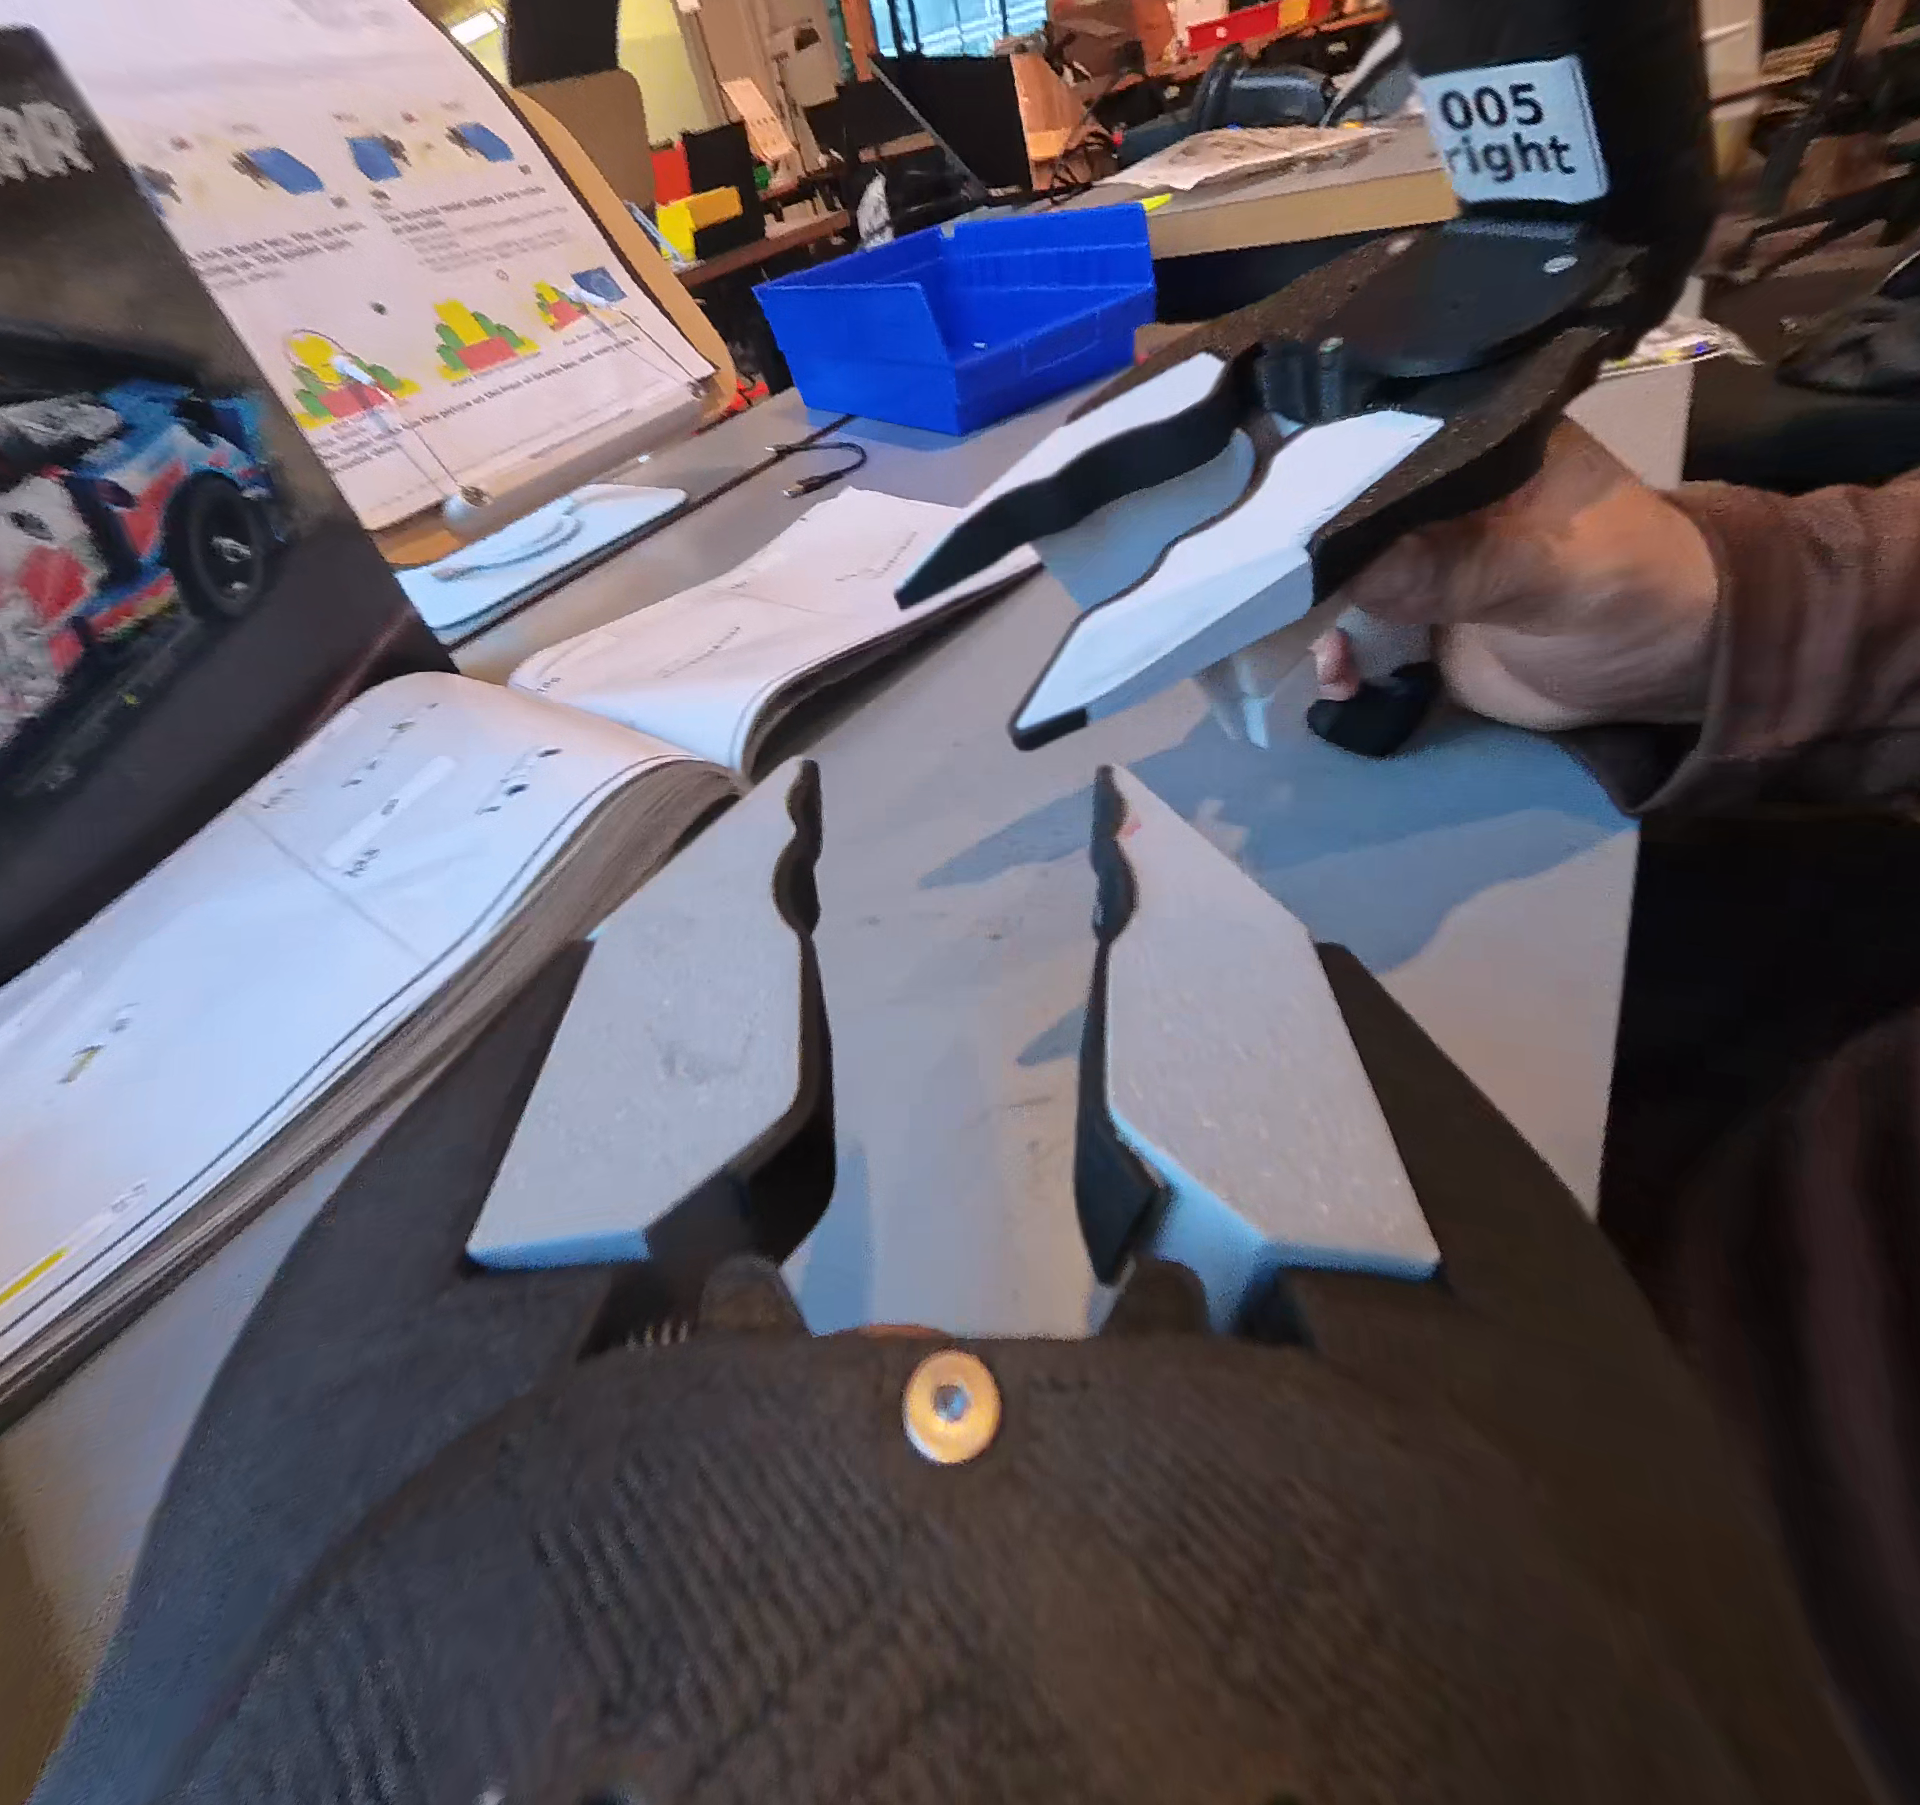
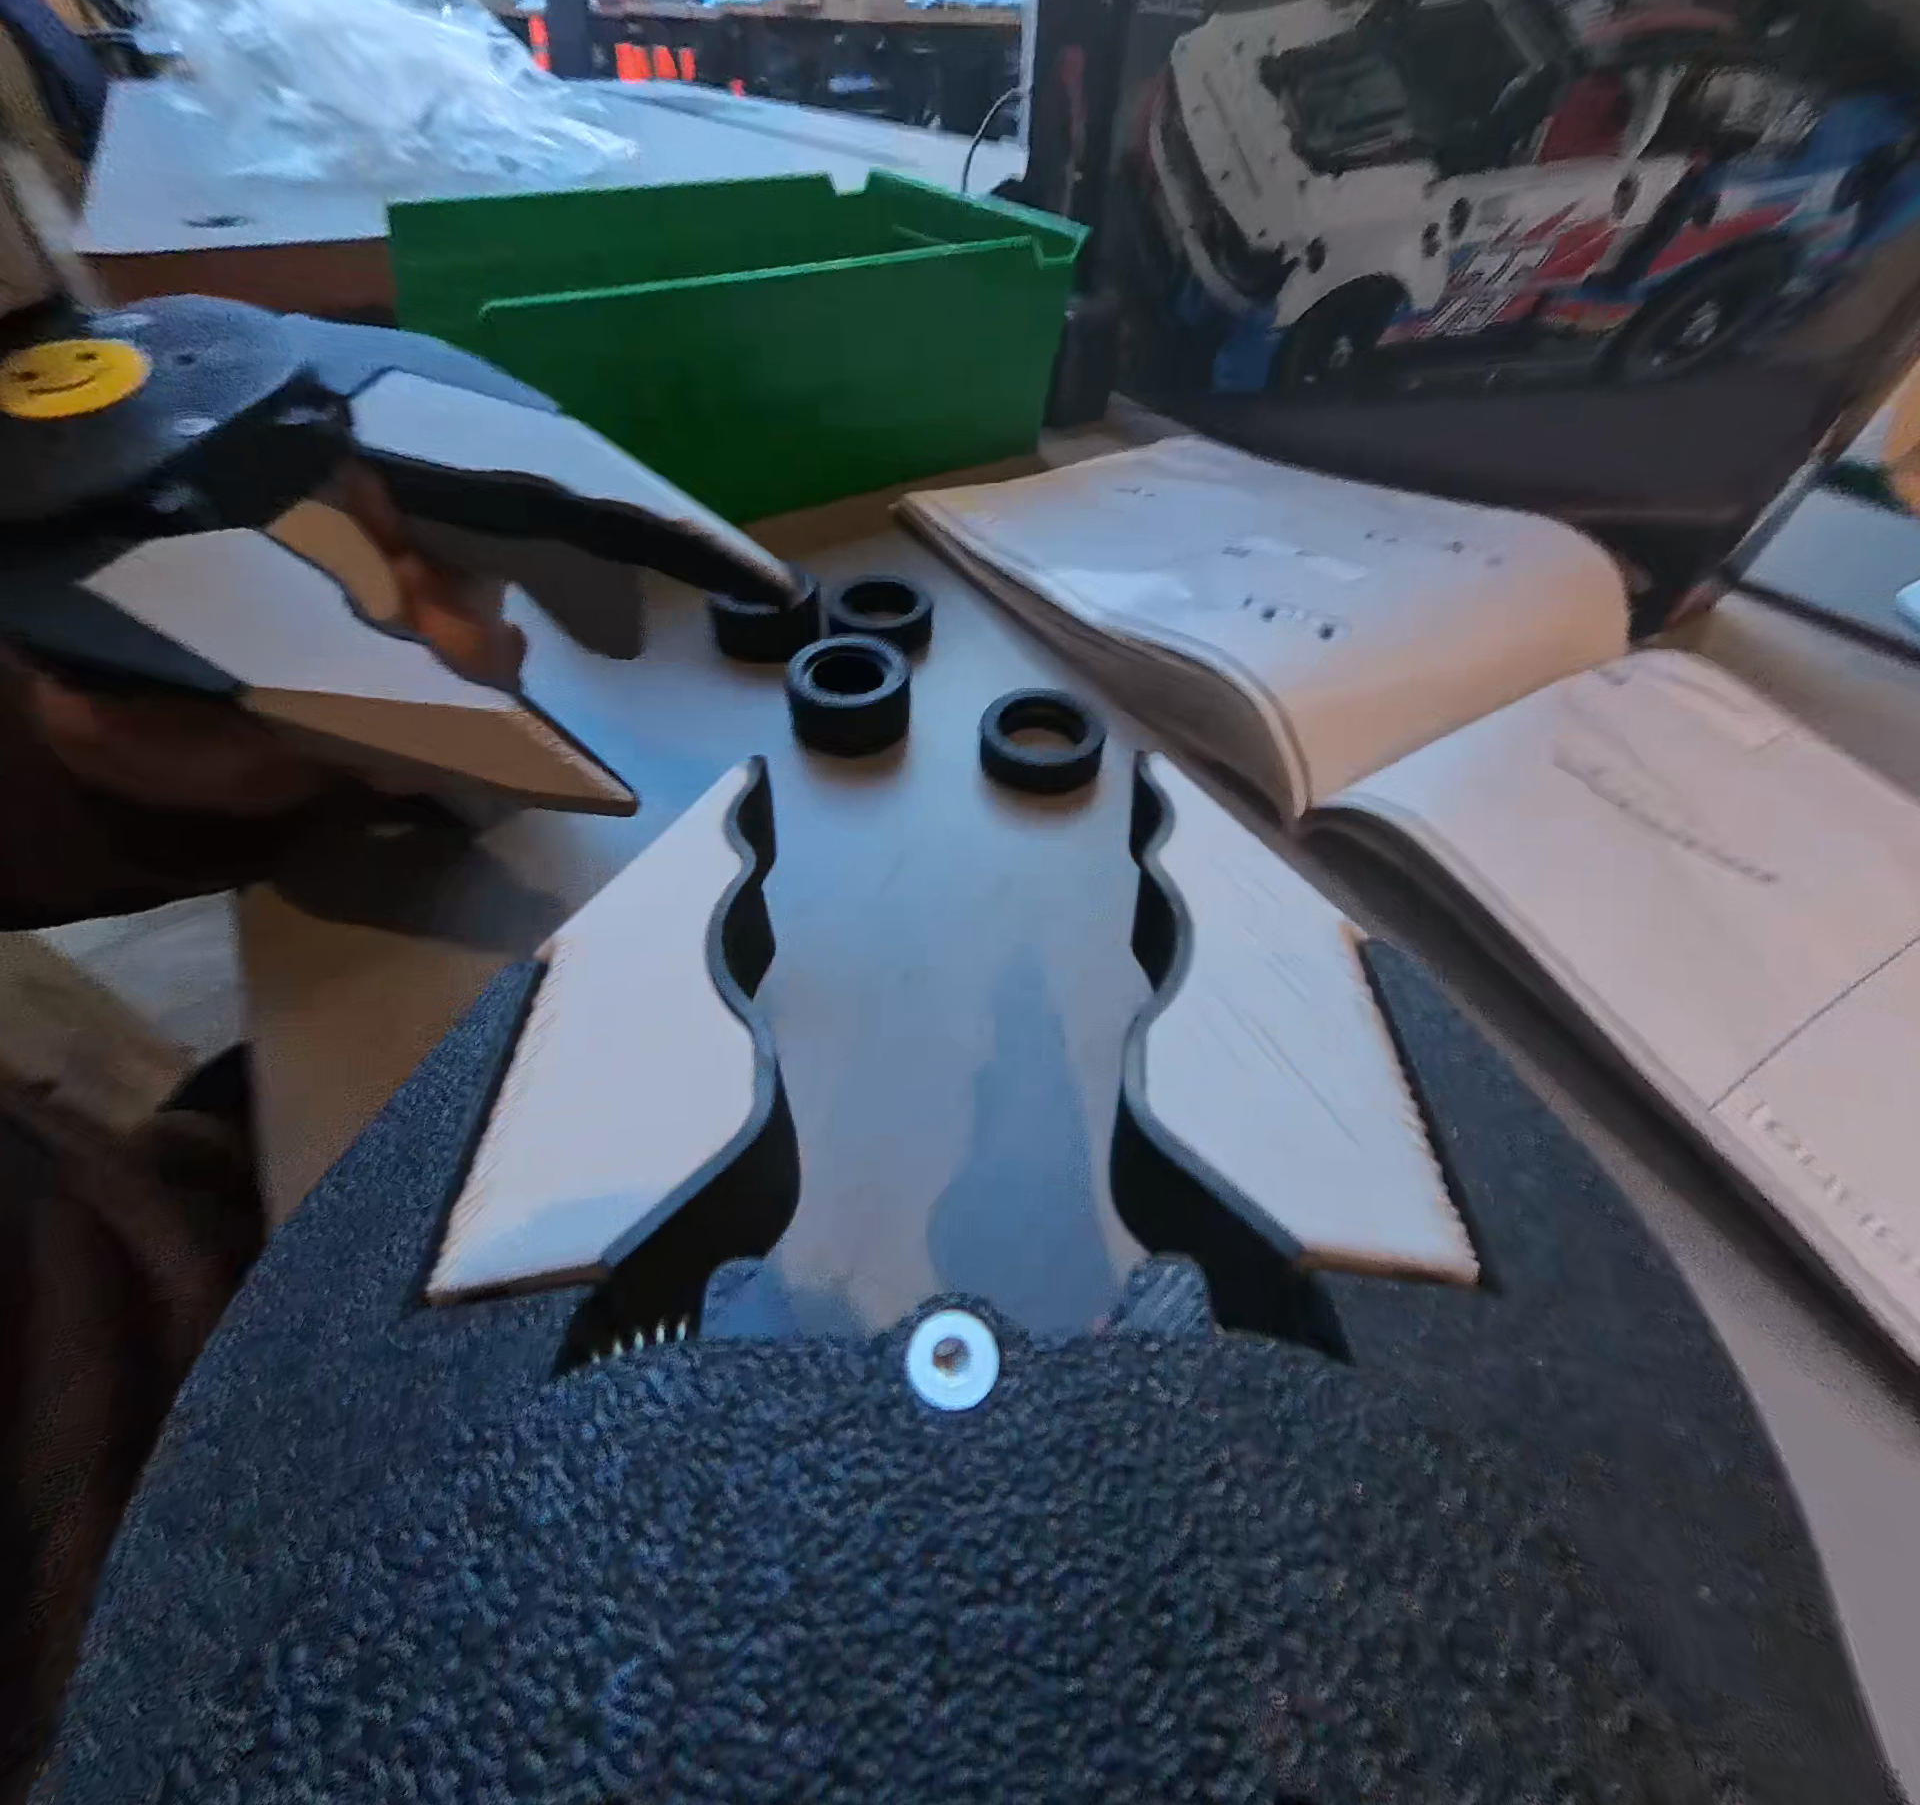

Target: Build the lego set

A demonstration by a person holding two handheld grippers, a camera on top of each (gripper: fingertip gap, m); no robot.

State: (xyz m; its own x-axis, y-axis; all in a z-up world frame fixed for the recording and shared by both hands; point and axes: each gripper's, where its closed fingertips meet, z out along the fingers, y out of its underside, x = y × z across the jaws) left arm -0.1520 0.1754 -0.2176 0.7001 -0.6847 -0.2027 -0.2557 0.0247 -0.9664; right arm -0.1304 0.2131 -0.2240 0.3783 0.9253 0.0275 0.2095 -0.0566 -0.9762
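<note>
Several black rubber tyres lie flat on the grey table in the right wrist view, among them one nearest me [image 2: 1042, 739], one in the middle [image 2: 849, 695] and one farther back [image 2: 881, 612]. My right gripper [image 2: 951, 773] is open and empty, just short of the tyres. My left gripper [image 2: 712, 695] comes in from the left, open, with its far fingertip over the leftmost tyre [image 2: 764, 628]. In the left wrist view my left gripper [image 1: 956, 789] is open and empty above bare table. The right gripper [image 1: 977, 659] hangs open ahead of it, held by a hand.
An open instruction booklet [image 2: 1299, 592] lies right of the tyres and also shows in the left wrist view [image 1: 312, 903]. The car box [image 2: 1507, 197] stands behind it. A green bin [image 2: 748, 353] stands beyond the tyres. A blue bin [image 1: 966, 321] and a propped instruction sheet [image 1: 364, 197] stand farther off.
</note>
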